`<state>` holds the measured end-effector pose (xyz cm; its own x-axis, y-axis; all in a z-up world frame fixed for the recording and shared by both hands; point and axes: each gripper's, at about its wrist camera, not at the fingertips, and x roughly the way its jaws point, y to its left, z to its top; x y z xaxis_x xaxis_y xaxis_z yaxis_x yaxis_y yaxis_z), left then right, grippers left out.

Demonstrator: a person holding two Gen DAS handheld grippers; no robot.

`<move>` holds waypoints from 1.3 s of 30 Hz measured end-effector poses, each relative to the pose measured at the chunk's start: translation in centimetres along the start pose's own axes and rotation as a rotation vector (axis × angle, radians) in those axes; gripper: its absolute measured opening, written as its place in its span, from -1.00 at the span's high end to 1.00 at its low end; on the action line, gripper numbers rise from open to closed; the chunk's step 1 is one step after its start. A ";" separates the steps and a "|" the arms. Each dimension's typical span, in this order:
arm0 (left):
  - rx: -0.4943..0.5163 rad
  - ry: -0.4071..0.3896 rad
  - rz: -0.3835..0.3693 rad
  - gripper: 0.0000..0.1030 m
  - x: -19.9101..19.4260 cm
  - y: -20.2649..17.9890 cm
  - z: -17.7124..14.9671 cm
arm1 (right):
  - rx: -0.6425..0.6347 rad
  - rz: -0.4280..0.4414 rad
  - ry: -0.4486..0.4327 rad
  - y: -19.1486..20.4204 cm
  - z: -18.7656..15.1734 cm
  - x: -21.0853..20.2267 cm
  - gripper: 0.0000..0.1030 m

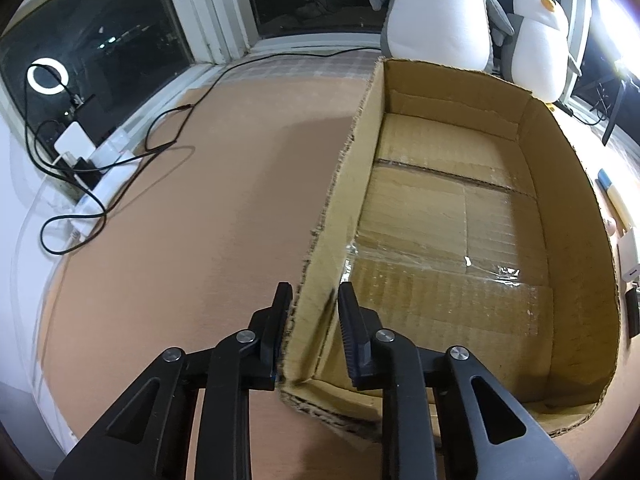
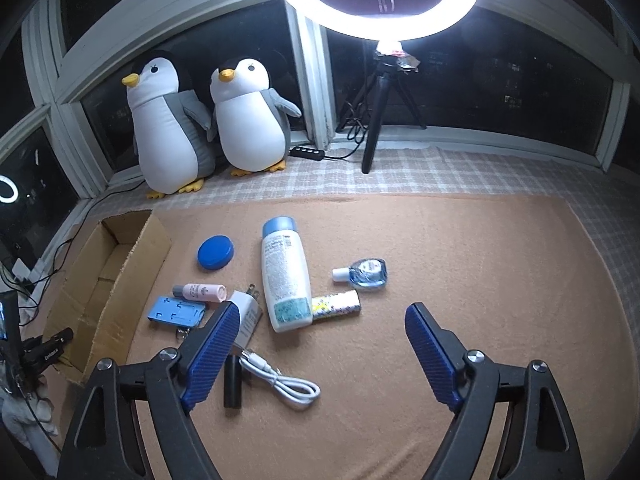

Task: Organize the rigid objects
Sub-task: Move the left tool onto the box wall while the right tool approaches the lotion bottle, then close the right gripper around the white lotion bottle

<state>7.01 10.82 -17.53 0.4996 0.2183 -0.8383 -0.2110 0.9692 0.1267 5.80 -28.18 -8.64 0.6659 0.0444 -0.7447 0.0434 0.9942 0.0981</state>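
The cardboard box (image 1: 452, 216) lies open and empty on the tan mat. My left gripper (image 1: 316, 300) straddles the box's left wall near the front corner. One finger is outside, the other inside, and a gap shows on the inner side. My right gripper (image 2: 322, 309) hangs wide open above the mat with nothing between its fingers. Ahead of it lie a white bottle with a blue cap (image 2: 286, 276), a yellow patterned tube (image 2: 336, 304), a small clear blue bottle (image 2: 364, 272), a blue lid (image 2: 215, 253), a pink vial (image 2: 200, 292), a blue flat case (image 2: 176, 312), a white charger (image 2: 248, 312), a white cable (image 2: 280, 384) and a black cylinder (image 2: 233, 380). The box (image 2: 108, 280) sits left of them.
Two plush penguins (image 2: 208, 120) stand at the window behind the box. A ring light on a tripod (image 2: 376, 120) stands at the back. Black cables (image 1: 120, 160) and a power strip (image 1: 100, 168) lie left of the mat. A gloved hand (image 2: 24, 408) shows at the left edge.
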 end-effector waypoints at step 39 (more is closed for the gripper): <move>-0.006 0.006 0.013 0.58 0.5 0.1 -0.1 | -0.288 -0.013 0.302 5.6 4.8 16.7 0.11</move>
<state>7.20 11.03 -17.97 0.4914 0.2303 -0.8399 -0.2226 0.9656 0.1346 20.73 -22.38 -17.40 0.4163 0.0159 -0.9091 -0.1880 0.9797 -0.0690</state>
